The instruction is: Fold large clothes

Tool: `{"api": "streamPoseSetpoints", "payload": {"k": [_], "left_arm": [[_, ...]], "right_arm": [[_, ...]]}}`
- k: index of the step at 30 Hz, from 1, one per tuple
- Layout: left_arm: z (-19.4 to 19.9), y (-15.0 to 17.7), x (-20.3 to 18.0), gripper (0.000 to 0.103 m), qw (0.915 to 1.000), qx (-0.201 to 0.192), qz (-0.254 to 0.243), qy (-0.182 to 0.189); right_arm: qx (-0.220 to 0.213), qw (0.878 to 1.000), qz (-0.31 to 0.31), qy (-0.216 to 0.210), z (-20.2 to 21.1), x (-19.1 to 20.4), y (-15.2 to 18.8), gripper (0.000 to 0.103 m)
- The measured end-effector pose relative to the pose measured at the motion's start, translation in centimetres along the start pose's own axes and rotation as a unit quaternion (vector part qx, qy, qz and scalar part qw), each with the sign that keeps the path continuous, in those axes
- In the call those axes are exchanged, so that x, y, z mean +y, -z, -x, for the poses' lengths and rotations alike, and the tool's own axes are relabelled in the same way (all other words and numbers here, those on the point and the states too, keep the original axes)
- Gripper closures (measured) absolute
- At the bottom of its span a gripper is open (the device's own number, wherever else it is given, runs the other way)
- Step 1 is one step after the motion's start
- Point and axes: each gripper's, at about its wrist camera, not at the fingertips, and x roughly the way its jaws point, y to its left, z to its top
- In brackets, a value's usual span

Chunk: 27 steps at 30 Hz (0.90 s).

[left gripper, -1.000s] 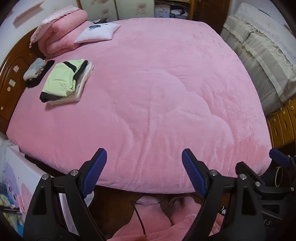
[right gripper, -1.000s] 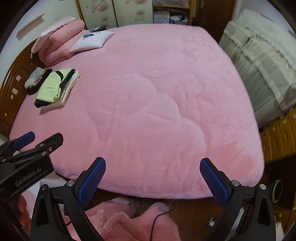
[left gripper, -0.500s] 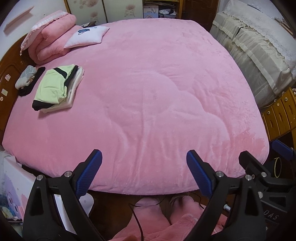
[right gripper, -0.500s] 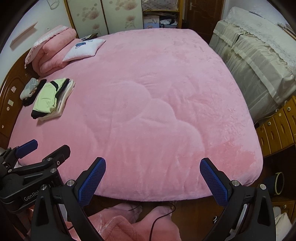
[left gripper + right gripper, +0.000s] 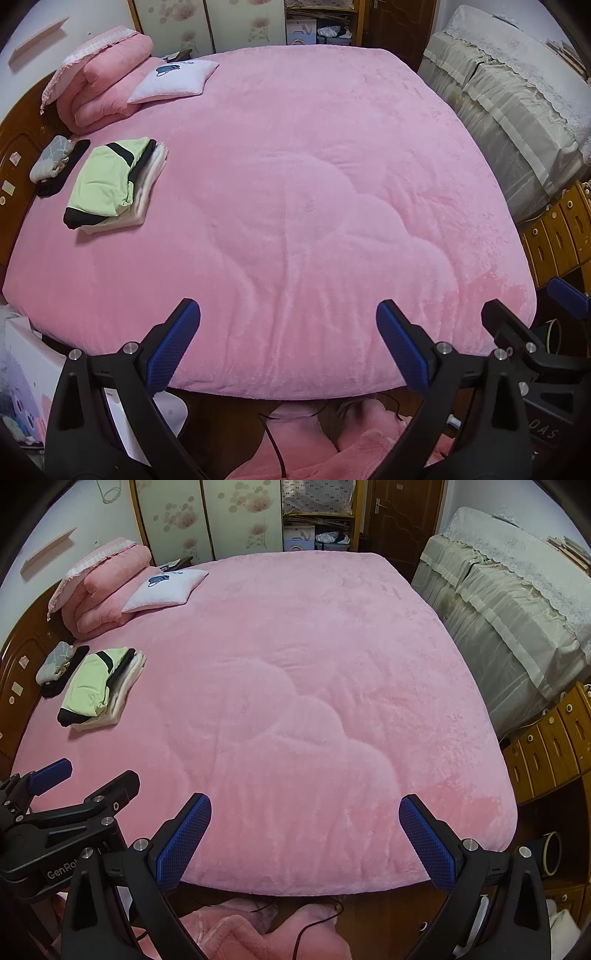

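A pink plush cover (image 5: 314,192) (image 5: 295,701) lies spread flat over the whole bed. On the floor at the bed's near edge lies a heap of pink fluffy clothing (image 5: 351,443) (image 5: 240,934) with a dark cable across it. My left gripper (image 5: 286,310) hangs over the near edge of the bed, its jaws opening, nothing between them. Beside it my right gripper (image 5: 304,803) stands open and empty over the same edge. Each gripper shows at the side of the other's view.
A folded stack of green, black and white clothes (image 5: 114,184) and a small grey and black bundle (image 5: 55,162) lie at the bed's left. A folded pink quilt (image 5: 103,92) and white pillow (image 5: 173,81) sit by the headboard. A covered sofa (image 5: 517,122) and wooden drawers (image 5: 557,232) stand right.
The left jaws have spread wider. Both views have drawn back and tilted up a little, so more of the far room shows. Nothing on the bed has moved.
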Motion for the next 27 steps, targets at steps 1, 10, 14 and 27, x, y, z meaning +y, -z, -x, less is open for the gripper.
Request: {"api": "streamPoseSetpoints", "payload": {"k": [1, 10, 14, 27], "left_arm": [[0.0, -0.1, 0.0, 0.008, 1.0000, 0.000, 0.000, -0.001], [-0.1, -0.1, 0.4, 0.008, 1.0000, 0.002, 0.005, -0.001], [0.0, -0.2, 0.5, 0.008, 1.0000, -0.001, 0.007, 0.001], [0.1, -0.3, 0.5, 0.008, 1.0000, -0.007, 0.005, 0.000]], "right_arm": [[0.001, 1.000, 0.001, -0.001, 0.1, -0.1, -0.2, 0.000], [0.009, 1.000, 0.011, 0.006, 0.9, -0.6, -0.8, 0.000], [0.010, 1.000, 0.014, 0.010, 1.2, -0.2, -0.7, 0.000], [0.001, 1.000, 0.018, 0.021, 2.0, 0.1, -0.1, 0.000]]}}
